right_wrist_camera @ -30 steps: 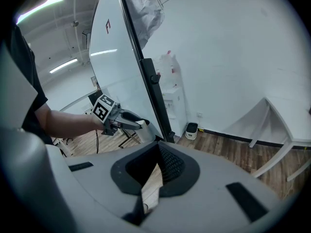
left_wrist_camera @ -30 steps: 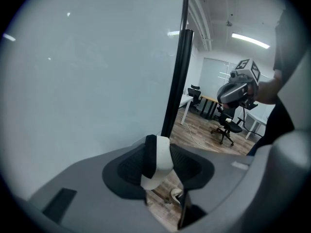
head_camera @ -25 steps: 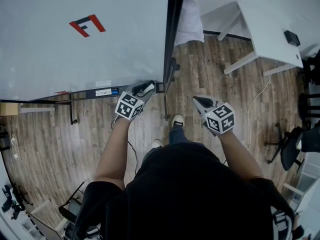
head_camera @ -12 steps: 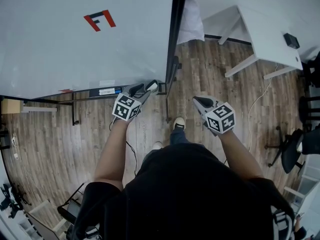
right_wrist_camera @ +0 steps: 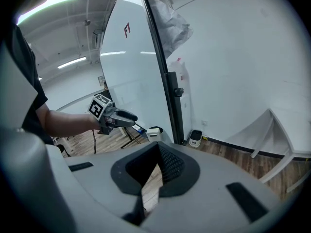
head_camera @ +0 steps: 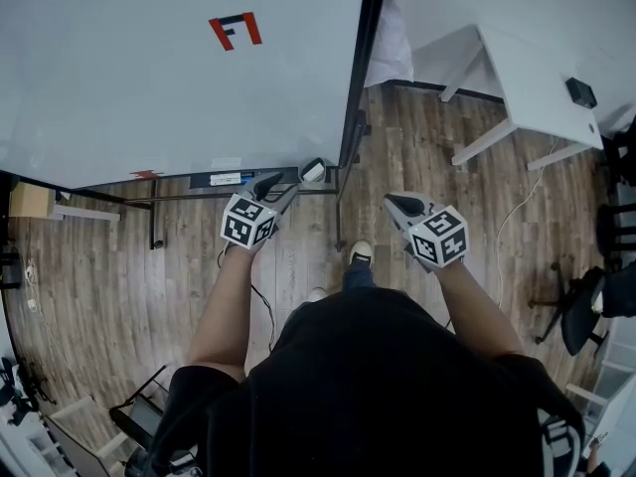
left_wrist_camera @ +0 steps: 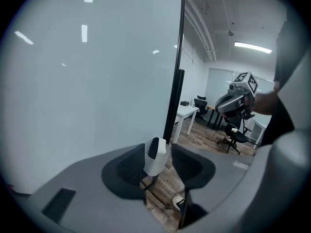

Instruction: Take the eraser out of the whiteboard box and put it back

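Left jaws: the left gripper [head_camera: 276, 187] is spread wide and clamps nothing. In the left gripper view the box shows through the gap, but it stands beyond the pads, untouched.
Right jaws: the right gripper [right_wrist_camera: 151, 171] is parted with only wooden floor [head_camera: 99, 256] showing in its gap. It hangs right of centre in the head view, idle.
Whiteboard: the whiteboard [head_camera: 179, 87] fills the upper left of the head view, and its black edge post [head_camera: 356, 87] runs down from top centre.
Ledge: the ledge [head_camera: 179, 181] is a thin strip along the board's lower edge, left of centre.
Whiteboard box: the whiteboard box [head_camera: 313, 172] is a small white cup at the ledge's right end, just left of the post.
Eraser: the eraser [left_wrist_camera: 156, 148] stands upright inside the box, its dark face and white face poking above the rim.
Just changed: 1 second ago the left jaws sat at the box and covered it in the head view. Now that gripper has drawn back toward the lower left — the box stands clear of it.
Meaning for the task: the eraser looks returned and let go, so the put-back step is likely done. What remains seems to be only clearing the left gripper away.
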